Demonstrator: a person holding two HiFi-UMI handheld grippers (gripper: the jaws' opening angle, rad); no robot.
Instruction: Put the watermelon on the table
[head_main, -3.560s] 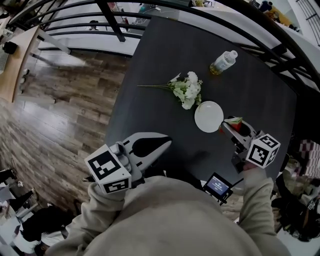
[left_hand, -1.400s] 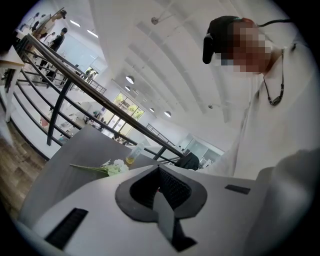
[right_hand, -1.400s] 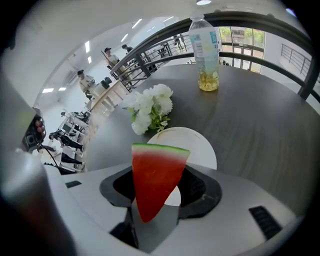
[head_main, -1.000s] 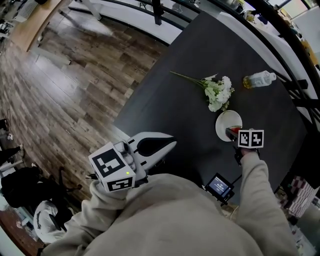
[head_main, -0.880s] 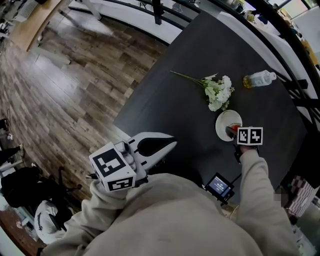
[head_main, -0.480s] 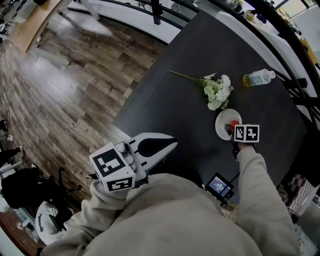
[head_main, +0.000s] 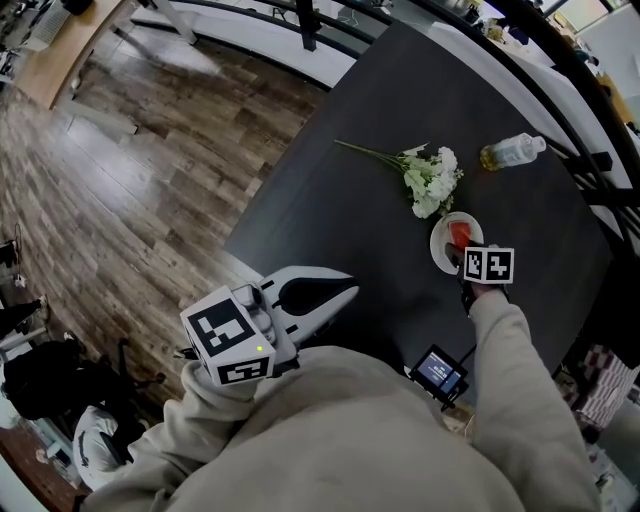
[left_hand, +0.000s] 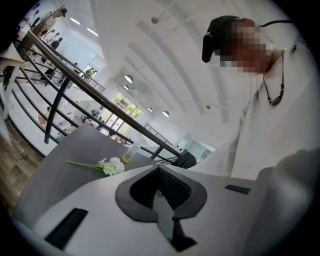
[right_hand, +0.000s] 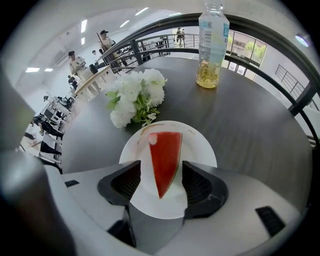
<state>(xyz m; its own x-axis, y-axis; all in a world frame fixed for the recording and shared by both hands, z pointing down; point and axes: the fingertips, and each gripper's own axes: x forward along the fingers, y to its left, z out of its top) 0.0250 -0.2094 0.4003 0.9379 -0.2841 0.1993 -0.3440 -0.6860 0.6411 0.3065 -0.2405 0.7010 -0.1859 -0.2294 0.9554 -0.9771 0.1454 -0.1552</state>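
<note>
Right gripper (right_hand: 161, 172) spread wide and aimed steeply down, jaws just now opening further. Between them, touched by neither jaw, the watermelon slice (right_hand: 165, 157), lying flat on a white plate (right_hand: 202, 150) on the dark table (right_hand: 250, 125), tip toward the camera, wide end toward the far rim. Near rim of the plate cut off behind the gripper's own body.

Left gripper (left_hand: 159, 169) pressed together, tips meeting, nothing pinched, held over the table's near edge, well apart from the plate.

From the head view, little of the slice to make out: only a red patch, with the right gripper's marker cube (head_main: 487, 265) covering the plate's near side and the jaws themselves. In the left gripper view, no sight of plate or slice, and the right half filled by the person's pale top (left_hand: 280, 125).

Just beyond the plate, a bunch of white flowers (right_hand: 135, 97), long stem lying away to the left. Farther back, upright, a clear bottle (right_hand: 212, 45) with yellowish liquid low in it. Past the table, a dark railing (right_hand: 260, 30). Beside the right sleeve (head_main: 510, 380), a small lit screen (head_main: 437, 371). Wood floor (head_main: 130, 170) off to the left.
</note>
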